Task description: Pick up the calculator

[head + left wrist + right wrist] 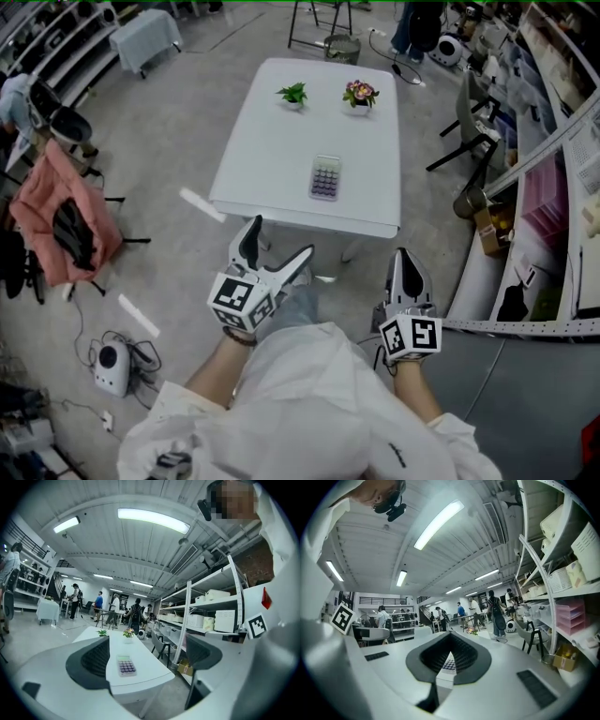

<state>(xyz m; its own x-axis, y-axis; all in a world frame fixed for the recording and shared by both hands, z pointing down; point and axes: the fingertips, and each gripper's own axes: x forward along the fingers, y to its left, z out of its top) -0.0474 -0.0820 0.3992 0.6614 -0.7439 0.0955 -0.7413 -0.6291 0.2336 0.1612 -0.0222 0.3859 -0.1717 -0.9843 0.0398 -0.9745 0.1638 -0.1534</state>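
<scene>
The pick-up has not begun. The small grey calculator with lilac keys (325,177) lies flat on the white rectangular table surface (267,155), towards its near edge and right of centre, with nothing touching it. A small green potted plant (293,94) and a pink-flowered potted plant (360,94) stand at the far end, well apart from it.

Both tools hang close to the person's body, short of the table's near edge, with open floor between them and the surface. The left gripper (278,242) has its jaws spread wide with nothing between them. In the left gripper view the calculator (125,666) shows far off through the gap, so this tool looks roughly lined up on it. The right gripper (405,267) has its jaws drawn together and holds nothing. In its own view the pads appear to meet low down, though a narrow slit above them lets a sliver of the calculator (449,664) show through, so full closure is hard to confirm.

Everything is still to do: closing the distance, lowering over the calculator, gripping and lifting.
</scene>
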